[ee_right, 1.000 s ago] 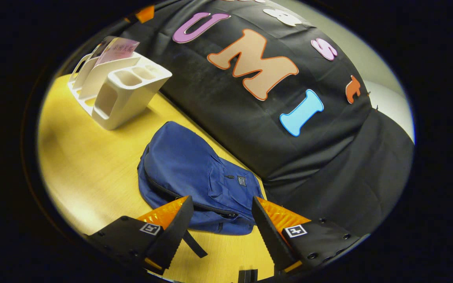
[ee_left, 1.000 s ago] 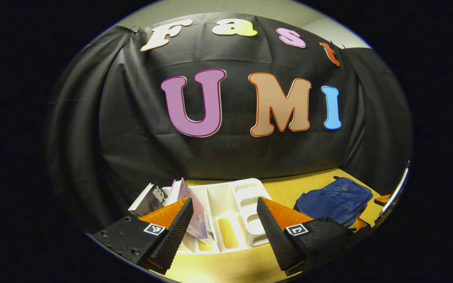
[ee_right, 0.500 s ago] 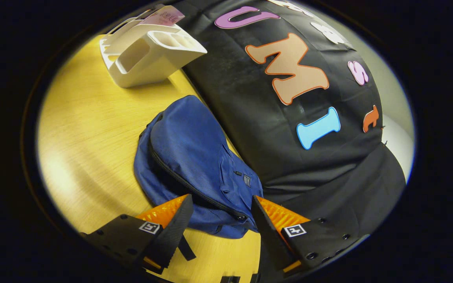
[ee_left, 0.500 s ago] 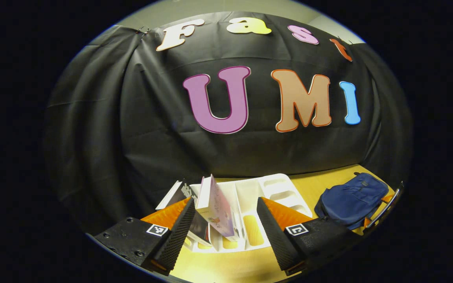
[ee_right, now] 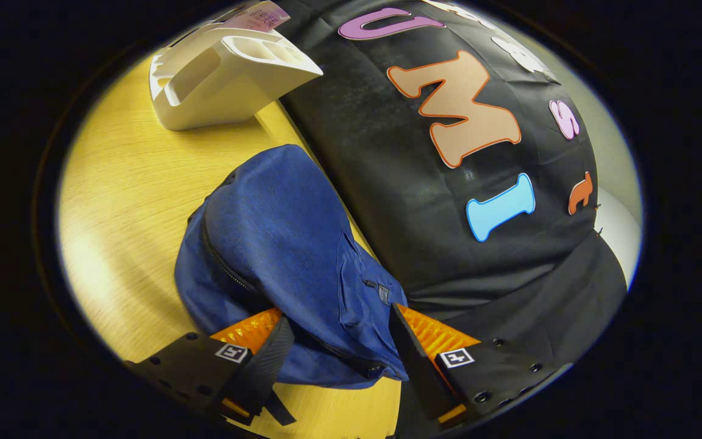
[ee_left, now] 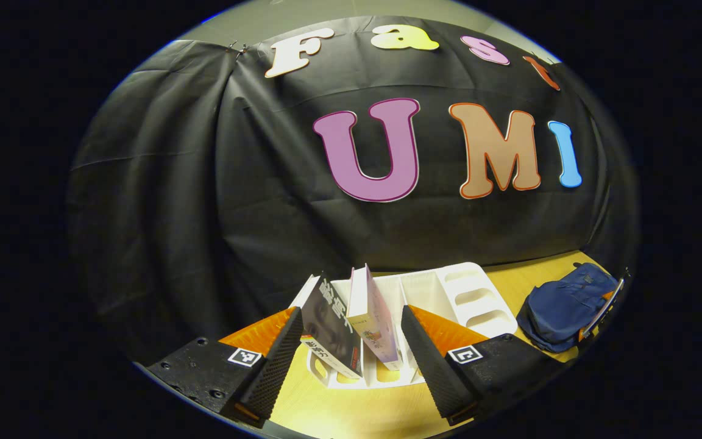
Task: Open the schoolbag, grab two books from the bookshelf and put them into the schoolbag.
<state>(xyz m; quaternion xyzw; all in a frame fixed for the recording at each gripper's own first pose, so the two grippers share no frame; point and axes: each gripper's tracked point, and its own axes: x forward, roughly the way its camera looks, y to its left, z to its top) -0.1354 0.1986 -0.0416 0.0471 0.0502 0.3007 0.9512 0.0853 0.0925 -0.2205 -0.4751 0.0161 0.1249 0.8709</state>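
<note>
Still on step one — closed blue fabric schoolbag [ee_right: 290, 244] mid-frame, wide-open right gripper [ee_right: 339, 350] straddling its zip end. Next: pinching the pull. Left gripper [ee_left: 351, 353], also wide, facing two upright books [ee_left: 351, 323] in white plastic bookshelf [ee_left: 473, 292], lower centre.

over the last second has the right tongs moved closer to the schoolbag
Yes. In the right gripper view the right tongs have closed in on the blue schoolbag, judged against the white bookshelf on the table: the bag's zipper end now lies between the open fingers.
</note>
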